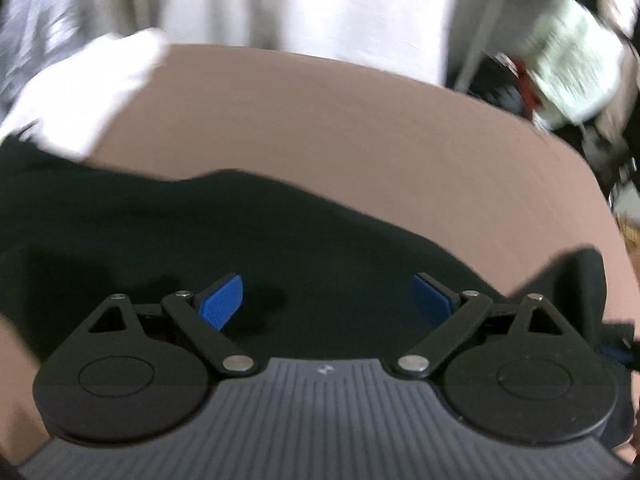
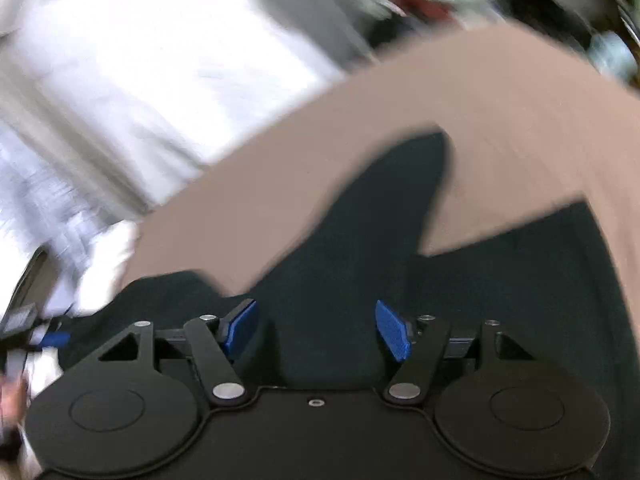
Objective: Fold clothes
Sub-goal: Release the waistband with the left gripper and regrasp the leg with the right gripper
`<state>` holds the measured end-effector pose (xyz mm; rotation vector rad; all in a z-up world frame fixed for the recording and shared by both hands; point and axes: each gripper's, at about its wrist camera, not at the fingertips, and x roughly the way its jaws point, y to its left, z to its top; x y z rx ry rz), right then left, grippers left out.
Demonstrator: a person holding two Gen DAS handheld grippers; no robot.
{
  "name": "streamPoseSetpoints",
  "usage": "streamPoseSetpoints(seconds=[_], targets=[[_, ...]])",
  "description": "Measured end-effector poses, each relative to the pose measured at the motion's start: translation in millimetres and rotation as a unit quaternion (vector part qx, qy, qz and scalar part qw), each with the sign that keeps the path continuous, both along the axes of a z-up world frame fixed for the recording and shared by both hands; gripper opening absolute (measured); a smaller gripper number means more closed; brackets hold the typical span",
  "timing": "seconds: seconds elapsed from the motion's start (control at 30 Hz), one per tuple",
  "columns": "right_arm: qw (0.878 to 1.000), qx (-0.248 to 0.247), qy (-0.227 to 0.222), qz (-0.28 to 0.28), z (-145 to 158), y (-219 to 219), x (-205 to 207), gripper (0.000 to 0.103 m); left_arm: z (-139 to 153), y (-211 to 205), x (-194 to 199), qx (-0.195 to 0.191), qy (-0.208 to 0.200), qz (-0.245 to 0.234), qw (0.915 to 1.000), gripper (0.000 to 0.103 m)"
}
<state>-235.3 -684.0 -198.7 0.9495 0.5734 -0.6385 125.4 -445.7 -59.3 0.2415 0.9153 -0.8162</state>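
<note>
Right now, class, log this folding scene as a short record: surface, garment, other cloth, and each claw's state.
surface: brown tabletop
garment: black garment, spread on the tabletop, one pointed part sticking out
other cloth: white cloth at the garment's far left edge
left claw: open, nothing between the pads
right claw: open, above the garment, holding nothing

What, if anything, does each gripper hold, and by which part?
Nothing. The left gripper and right gripper are both open above the black garment.

cluttered home room, clothes (image 1: 280,240), brown table (image 1: 360,128)
</note>
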Motion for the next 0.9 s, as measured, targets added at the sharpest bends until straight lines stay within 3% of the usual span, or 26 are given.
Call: streamPoseSetpoints(seconds=[0.07, 0.1, 0.13, 0.17, 0.23, 0.33, 0.37, 0.43, 0.5, 0.57, 0.6, 0.63, 0.7, 0.77, 0.83, 0.9], targets=[[0.999, 0.029, 0.037, -0.027, -15, -8, 5, 0.07, -11, -27, -18, 0.004, -0.002, -0.021, 0.9998, 0.092], [0.999, 0.012, 0.028, -0.025, -18, -2, 6, 0.07, -17, -34, -28, 0.0, -0.001, -0.029, 0.9996, 0.092], [1.0, -0.01, 0.016, -0.02, -19, 6, 8, 0.051, -24, -39, -36, -0.003, -0.004, -0.034, 0.9994, 0.092], [0.999, -0.032, 0.004, -0.016, -21, 13, 10, 0.019, -30, -39, -44, -0.001, -0.017, -0.033, 0.9993, 0.092], [0.995, -0.102, 0.014, -0.004, -11, 31, 9, 0.008, -46, -26, -55, 0.025, -0.076, 0.005, 0.9968, 0.092], [0.975, -0.22, 0.002, -0.005, 24, 68, -9, 0.007, -71, -2, -54, 0.059, -0.104, 0.029, 0.9924, 0.092], [0.966, -0.258, -0.012, -0.014, 41, 82, -25, 0.007, -75, 7, -50, 0.062, -0.097, 0.033, 0.9928, 0.092], [0.957, -0.288, 0.012, -0.03, 63, 97, -42, 0.006, -77, 21, -39, 0.061, -0.077, 0.059, 0.9934, 0.092], [0.957, -0.284, 0.06, -0.03, 65, 100, -50, 0.005, -80, 26, -34, 0.073, -0.076, 0.074, 0.9917, 0.092], [0.953, -0.266, 0.145, -0.004, 42, 96, -42, 0.005, -88, 18, -38, 0.145, -0.132, 0.087, 0.9767, 0.092], [0.945, -0.258, 0.201, 0.018, 23, 92, -36, 0.006, -90, 14, -41, 0.168, -0.152, 0.087, 0.9702, 0.092], [0.942, -0.246, 0.229, 0.03, 8, 92, -32, 0.007, -91, 10, -43, 0.177, -0.155, 0.081, 0.9684, 0.092], [0.946, -0.239, 0.218, 0.012, 1, 96, -36, 0.008, -86, 9, -45, 0.168, -0.133, 0.075, 0.9738, 0.092], [0.956, -0.223, 0.189, -0.004, 9, 97, -41, 0.008, -78, 10, -47, 0.131, -0.094, 0.069, 0.9844, 0.092], [0.972, -0.193, 0.132, -0.021, 23, 92, -59, 0.006, -66, 6, -53, 0.083, -0.071, 0.05, 0.9927, 0.092], [0.978, -0.197, 0.064, -0.027, 50, 95, -81, 0.005, -56, 7, -66, 0.049, -0.084, 0.027, 0.9949, 0.092]])
